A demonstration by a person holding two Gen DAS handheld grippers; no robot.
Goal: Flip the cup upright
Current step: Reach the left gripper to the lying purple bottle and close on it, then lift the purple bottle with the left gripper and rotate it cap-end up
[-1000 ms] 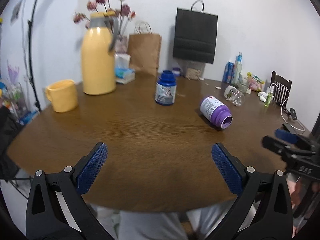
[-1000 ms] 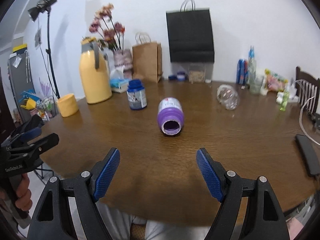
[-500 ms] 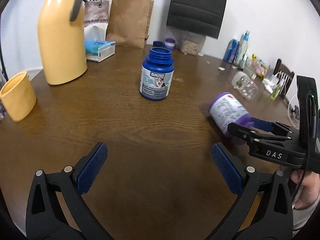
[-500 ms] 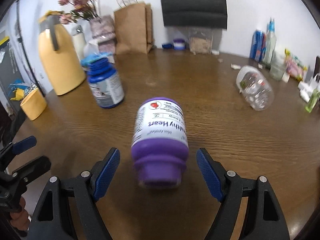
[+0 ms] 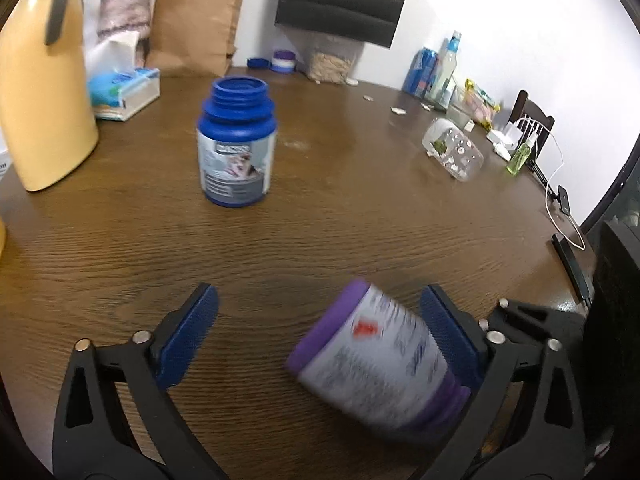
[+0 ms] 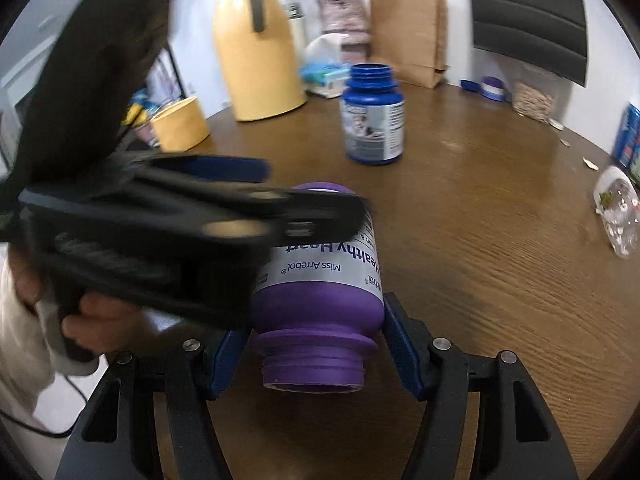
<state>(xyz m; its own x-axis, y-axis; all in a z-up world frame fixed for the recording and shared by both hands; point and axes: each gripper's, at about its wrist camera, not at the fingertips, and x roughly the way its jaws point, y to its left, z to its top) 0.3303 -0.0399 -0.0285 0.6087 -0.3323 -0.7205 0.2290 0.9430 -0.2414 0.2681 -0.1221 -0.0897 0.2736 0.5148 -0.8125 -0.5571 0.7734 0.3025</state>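
The purple bottle (image 6: 320, 280) with a white label lies on its side on the brown table (image 6: 500, 240), its open mouth toward the right wrist camera. My right gripper (image 6: 316, 340) has its blue pads against both sides of the bottle near the neck. In the left wrist view the bottle (image 5: 376, 364) is blurred and sits between the open fingers of my left gripper (image 5: 320, 328), touching the right pad. From the right wrist view the left gripper (image 6: 240, 208) reaches over the bottle's top.
A blue bottle (image 5: 236, 148) stands upright mid-table. A yellow jug (image 5: 40, 92), a tissue box (image 5: 120, 92) and paper bags (image 5: 196, 12) stand at the back. A yellow cup (image 6: 180, 124) stands at the left. A clear jar (image 5: 454, 152) lies at the right.
Both grippers moved in on the purple bottle. The right gripper's pads closed onto its sides. The left gripper came over it from the left, still open.
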